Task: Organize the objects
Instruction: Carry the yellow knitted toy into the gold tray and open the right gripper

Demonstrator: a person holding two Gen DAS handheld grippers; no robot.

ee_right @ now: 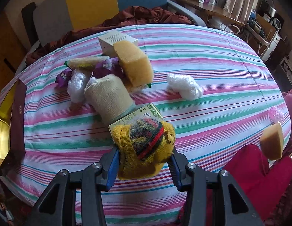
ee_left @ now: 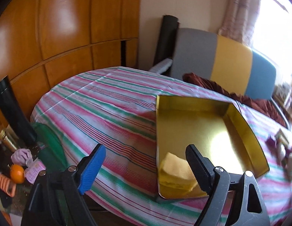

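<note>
A gold tray (ee_left: 245, 124) lies on the striped tablecloth (ee_left: 100, 109), with a yellow sponge (ee_left: 176, 173) in its near corner. My left gripper (ee_left: 144, 167) is open and empty, above the tray's near left edge. My right gripper (ee_right: 144, 162) is shut on a rolled yellow patterned sock (ee_right: 146, 146), held above the cloth (ee_right: 221, 71). Beyond it lie a cream sock roll (ee_right: 108, 98), a large tan sponge (ee_right: 134, 64), purple snack packets (ee_right: 106, 66), a white box (ee_right: 115, 39), a green-printed box (ee_right: 142, 113) and two crumpled white plastic bags (ee_right: 183, 86). The tray's edge (ee_right: 2, 120) shows at far left.
A small sponge (ee_right: 272, 143) and a pink plastic cup (ee_right: 276, 114) sit at the right edge, above a red cloth (ee_right: 255, 173). A chair with a dark red cloth (ee_left: 217, 86) stands behind the table. A black tube (ee_left: 12, 113), an orange (ee_left: 17, 171) and clutter lie left of it.
</note>
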